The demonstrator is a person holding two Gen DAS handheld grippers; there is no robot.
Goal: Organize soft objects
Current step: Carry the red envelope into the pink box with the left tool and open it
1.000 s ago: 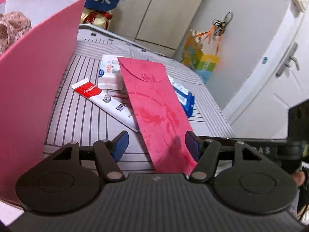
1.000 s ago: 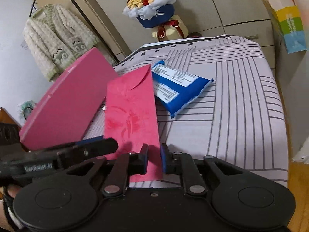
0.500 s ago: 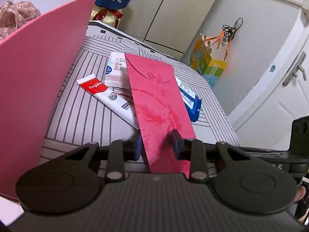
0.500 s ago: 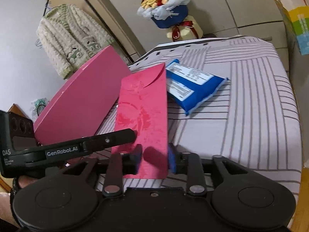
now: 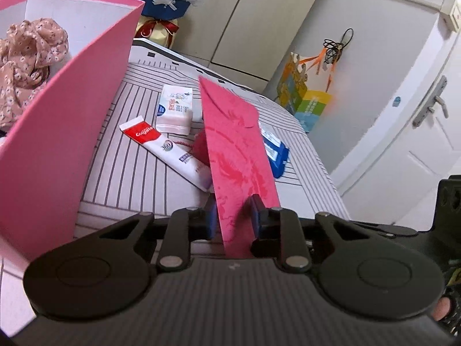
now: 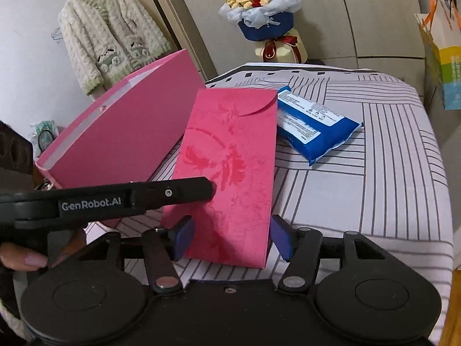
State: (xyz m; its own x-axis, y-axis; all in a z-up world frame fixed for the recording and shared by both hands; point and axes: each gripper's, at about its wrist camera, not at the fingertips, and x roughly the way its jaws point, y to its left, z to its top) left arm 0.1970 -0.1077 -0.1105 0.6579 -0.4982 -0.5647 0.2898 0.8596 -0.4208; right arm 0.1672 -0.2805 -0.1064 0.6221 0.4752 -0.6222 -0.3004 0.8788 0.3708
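**Inspector:** While the left gripper (image 5: 232, 216) clamps the red envelope (image 5: 236, 150) above the striped table (image 6: 389, 196), the right gripper (image 6: 229, 238) stands apart around it.

**Clerk:** Next?

**Inspector:** Likely carrying it leftward into the pink box (image 5: 57, 144), clearing the rim.

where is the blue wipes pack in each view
Left wrist view: the blue wipes pack lies right of centre on the striped cloth, mostly hidden behind the red envelope.
Right wrist view: the pack lies upper right of centre, in full view, just right of the envelope.
Shared landmark: the pink box at left in both.
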